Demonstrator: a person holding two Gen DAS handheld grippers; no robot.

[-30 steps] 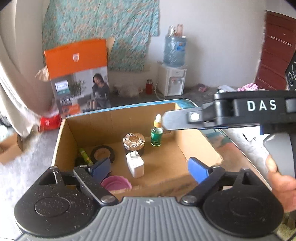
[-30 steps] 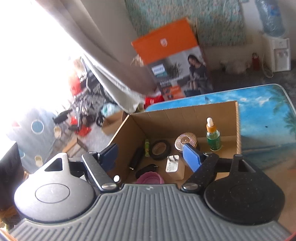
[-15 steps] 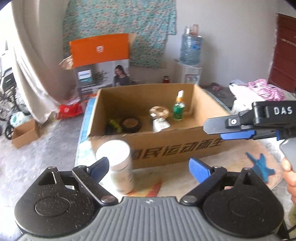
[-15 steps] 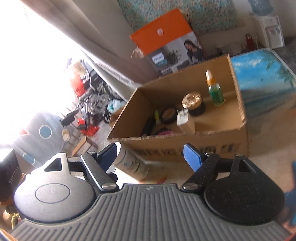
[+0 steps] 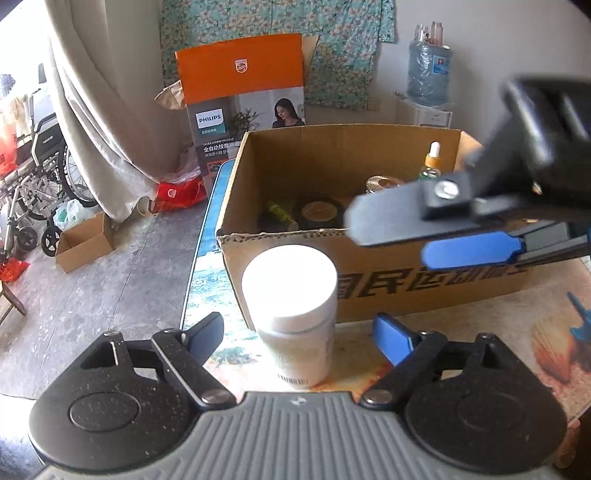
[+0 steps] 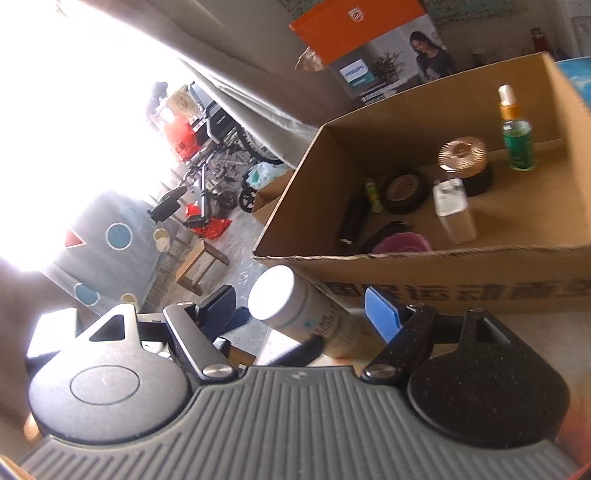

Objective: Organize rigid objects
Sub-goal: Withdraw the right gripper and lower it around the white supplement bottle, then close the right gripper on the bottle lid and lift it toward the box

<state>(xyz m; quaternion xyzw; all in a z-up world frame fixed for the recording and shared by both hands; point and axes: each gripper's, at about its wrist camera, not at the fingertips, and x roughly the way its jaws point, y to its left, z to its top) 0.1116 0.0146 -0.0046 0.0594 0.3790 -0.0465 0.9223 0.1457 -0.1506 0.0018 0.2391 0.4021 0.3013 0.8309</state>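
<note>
Beach-print table [image 5: 480, 328], white bottle [image 5: 295, 306] by cardboard box [image 5: 424, 288], both grippers spread, left gripper [image 5: 297, 330] closing round it.

An orange Philips box [image 5: 240, 96] stands behind the worktop [image 5: 207, 258], against a floral cloth [image 5: 273, 22]. A water dispenser bottle [image 5: 428, 74] sits to the right; a wheelchair [image 5: 40, 162] and a small carton [image 5: 85, 242] stand on the floor at left.

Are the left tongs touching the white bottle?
Apart. In the left wrist view, the left tongs straddle the white bottle, with a visible gap beside each pad.
</note>
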